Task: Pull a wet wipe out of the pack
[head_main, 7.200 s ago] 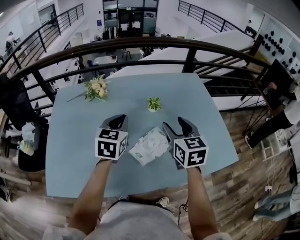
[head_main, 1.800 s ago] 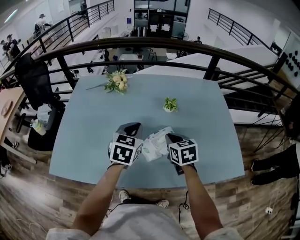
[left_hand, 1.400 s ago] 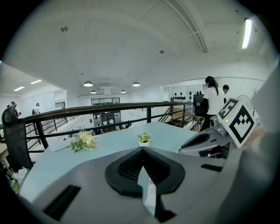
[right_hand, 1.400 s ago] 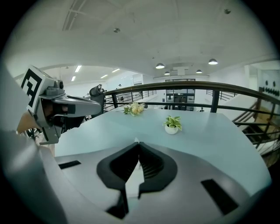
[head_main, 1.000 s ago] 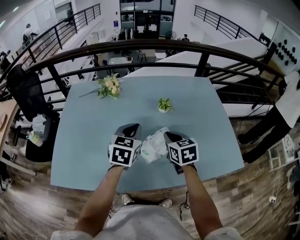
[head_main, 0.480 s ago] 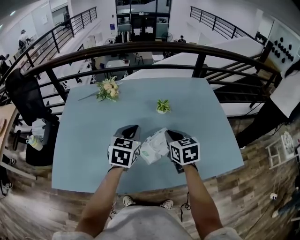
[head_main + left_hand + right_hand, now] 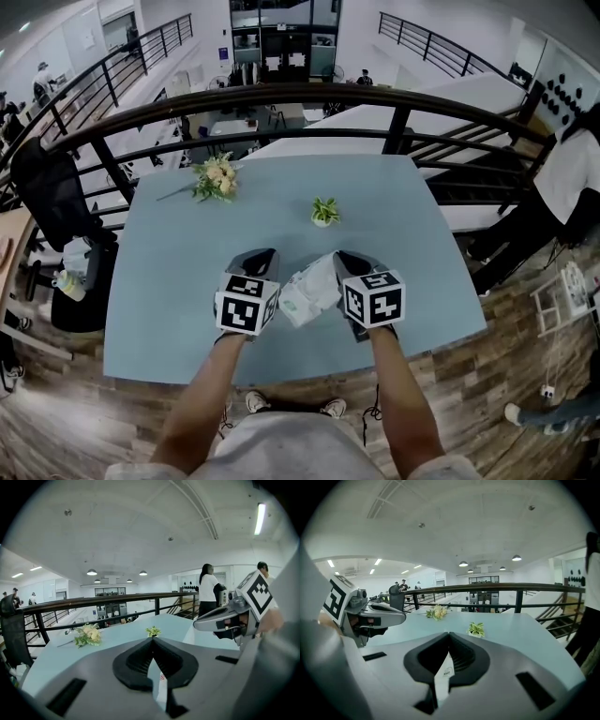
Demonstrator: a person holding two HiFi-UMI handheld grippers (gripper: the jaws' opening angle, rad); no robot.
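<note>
The white wet wipe pack (image 7: 307, 292) lies on the light blue table (image 7: 159, 281) between my two grippers. My left gripper (image 7: 266, 254) is shut on the pack's left edge; in the left gripper view a thin white strip of the pack (image 7: 158, 686) sits between the closed jaws of the left gripper (image 7: 152, 640). My right gripper (image 7: 345, 257) is shut on the pack's white flap (image 7: 443, 673), printed "OPEN", which shows between the closed jaws of the right gripper (image 7: 449, 634). The pack's right side is raised off the table.
A small potted plant (image 7: 324, 212) stands beyond the pack, and a flower bunch (image 7: 216, 178) lies at the far left. A dark railing (image 7: 281, 94) runs behind the table. A person (image 7: 562, 187) stands to the right, past the table edge.
My right gripper has risen a little with the flap in it, lifting the pack's right side. The left gripper has stayed where it was.
</note>
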